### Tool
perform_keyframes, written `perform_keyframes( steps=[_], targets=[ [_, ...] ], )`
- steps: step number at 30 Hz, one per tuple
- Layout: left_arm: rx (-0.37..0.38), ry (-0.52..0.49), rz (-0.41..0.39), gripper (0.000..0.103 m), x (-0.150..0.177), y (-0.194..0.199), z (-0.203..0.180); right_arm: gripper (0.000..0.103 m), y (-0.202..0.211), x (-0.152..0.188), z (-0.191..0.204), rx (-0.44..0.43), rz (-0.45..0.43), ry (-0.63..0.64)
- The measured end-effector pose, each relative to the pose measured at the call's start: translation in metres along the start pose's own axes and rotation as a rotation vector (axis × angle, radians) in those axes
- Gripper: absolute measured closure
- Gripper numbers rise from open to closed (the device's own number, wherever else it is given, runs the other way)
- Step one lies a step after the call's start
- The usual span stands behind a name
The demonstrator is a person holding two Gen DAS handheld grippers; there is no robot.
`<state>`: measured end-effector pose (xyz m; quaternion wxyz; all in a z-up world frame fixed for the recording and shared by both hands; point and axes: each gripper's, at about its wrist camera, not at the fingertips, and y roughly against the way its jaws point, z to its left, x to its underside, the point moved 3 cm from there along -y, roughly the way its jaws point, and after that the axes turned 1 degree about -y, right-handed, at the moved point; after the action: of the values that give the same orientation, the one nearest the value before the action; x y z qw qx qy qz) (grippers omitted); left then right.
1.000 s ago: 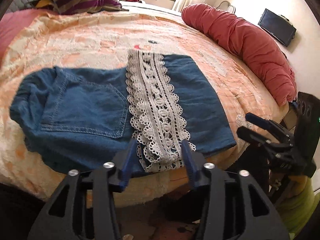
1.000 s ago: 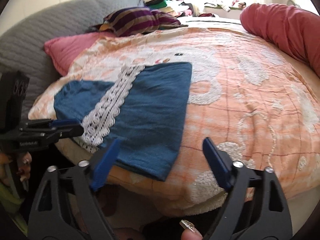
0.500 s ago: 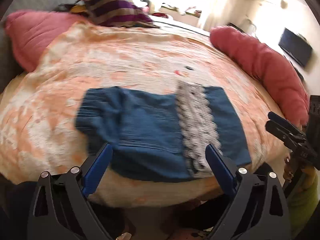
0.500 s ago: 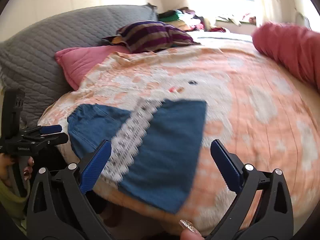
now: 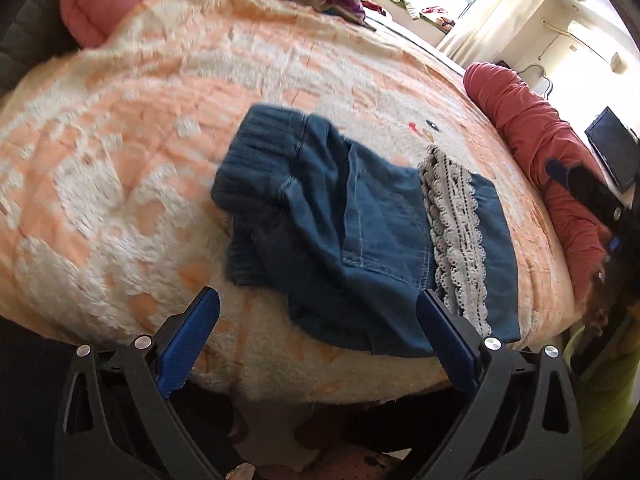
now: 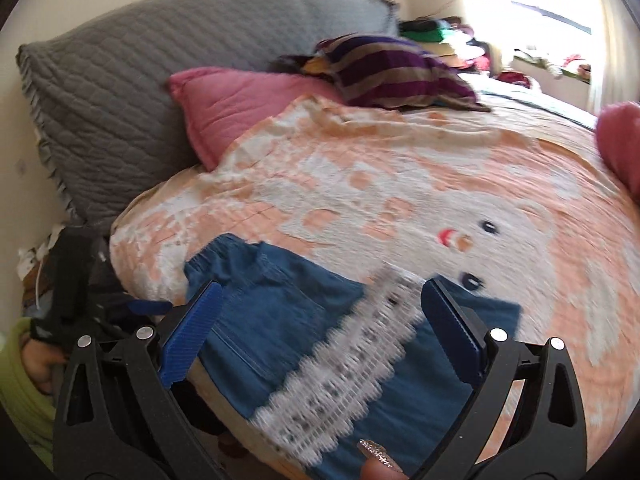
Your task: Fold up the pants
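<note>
The pants (image 5: 360, 232) lay folded on the blanket (image 5: 140, 128) near the bed's front edge, the lace hem (image 5: 456, 236) lying across the denim and the waistband (image 5: 256, 160) bunched at the far left. The left gripper (image 5: 316, 340) hung before the near edge with its jaws spread wide and nothing between them. The right gripper (image 6: 320, 332) was likewise spread and empty above the pants (image 6: 304, 340). The step seemed to fall between folds, one fold laid down and let go. The next move would likely call for each gripper to take an edge of the pants and carry it over the rest.
</note>
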<state>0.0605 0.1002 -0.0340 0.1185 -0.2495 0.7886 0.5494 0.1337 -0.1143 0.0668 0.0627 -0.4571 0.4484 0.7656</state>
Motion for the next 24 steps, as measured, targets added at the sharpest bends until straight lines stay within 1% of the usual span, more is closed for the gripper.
perform_keyframes(
  steps=[1, 4, 6, 7, 10, 13, 15, 19, 24],
  targets=[
    [0.008, 0.012, 0.001, 0.005, 0.000, -0.002, 0.002, 0.009, -0.010, -0.006, 0.006, -0.019, 0.025, 0.019],
    [0.044, 0.048, -0.016, 0.005, -0.002, -0.007, 0.006, 0.009, -0.032, -0.014, 0.022, -0.051, 0.062, 0.062],
    [0.091, 0.076, -0.036, 0.006, -0.003, -0.009, 0.009, 0.009, -0.053, -0.019, 0.033, -0.083, 0.107, 0.087],
    [0.122, 0.095, -0.045, 0.006, -0.004, -0.011, 0.011, 0.009, -0.067, -0.020, 0.038, -0.097, 0.143, 0.102],
    [0.182, 0.167, -0.052, 0.007, -0.005, -0.017, 0.021, 0.009, -0.099, -0.021, 0.049, -0.115, 0.218, 0.128],
    [0.161, 0.151, -0.060, 0.013, -0.006, -0.018, 0.020, 0.009, -0.128, -0.021, 0.061, -0.132, 0.281, 0.159],
    [0.153, 0.138, -0.058, 0.013, -0.006, -0.020, 0.018, 0.009, -0.142, -0.021, 0.067, -0.133, 0.310, 0.178],
    [0.159, 0.138, -0.059, 0.012, -0.007, -0.021, 0.019, 0.009, -0.173, -0.024, 0.083, -0.175, 0.379, 0.194],
    [0.147, 0.123, -0.061, 0.010, -0.009, -0.024, 0.018, 0.009, -0.208, -0.017, 0.096, -0.224, 0.491, 0.215]
  ],
)
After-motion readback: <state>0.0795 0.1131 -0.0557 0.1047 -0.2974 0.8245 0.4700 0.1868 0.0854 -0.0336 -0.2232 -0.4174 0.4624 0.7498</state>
